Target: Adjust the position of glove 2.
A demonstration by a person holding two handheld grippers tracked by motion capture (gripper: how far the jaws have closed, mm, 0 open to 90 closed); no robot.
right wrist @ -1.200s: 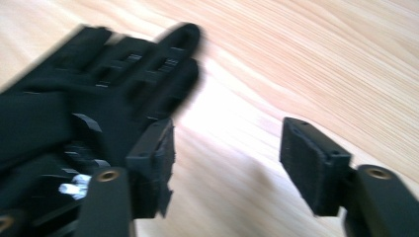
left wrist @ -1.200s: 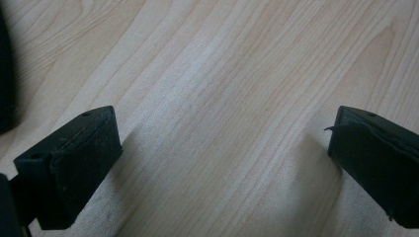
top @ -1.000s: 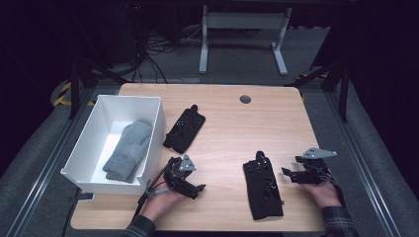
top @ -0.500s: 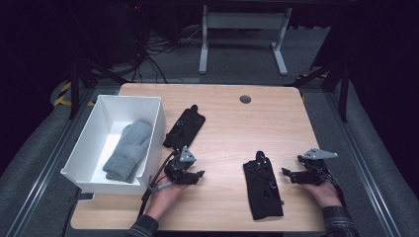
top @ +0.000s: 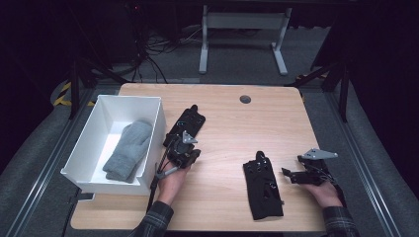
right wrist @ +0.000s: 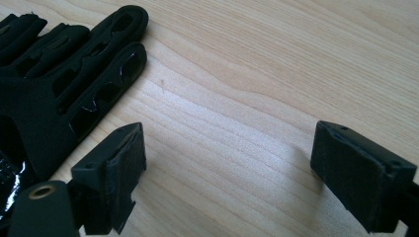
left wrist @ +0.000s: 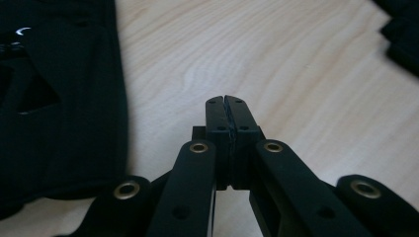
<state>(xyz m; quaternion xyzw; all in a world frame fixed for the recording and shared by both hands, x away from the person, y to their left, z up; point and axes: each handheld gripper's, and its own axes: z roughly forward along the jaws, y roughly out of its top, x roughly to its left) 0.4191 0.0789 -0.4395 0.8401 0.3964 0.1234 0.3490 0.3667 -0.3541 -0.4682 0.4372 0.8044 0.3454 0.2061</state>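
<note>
Two black gloves lie on the wooden table (top: 227, 123). One black glove (top: 188, 123) rests beside the white bin (top: 157, 123), the other black glove (top: 263, 186) near the front. My left gripper (top: 196, 154) sits just in front of the far glove; its jaws have just been closing and now meet with nothing between them (left wrist: 225, 106), the glove (left wrist: 59, 98) on their left. My right gripper (top: 288, 175) rests to the right of the near glove, open over bare wood (right wrist: 237, 163), with that glove's fingers (right wrist: 69, 69) at the upper left.
A grey mitten (top: 127, 150) lies inside the white bin at the table's left. A round cable hole (top: 245, 99) sits near the far edge. Beyond the table stand a metal frame (top: 242, 29) and cables on the dark floor.
My left gripper moved away from the front edge toward the glove by the bin, and its jaws closed empty. The right gripper stayed where it was.
</note>
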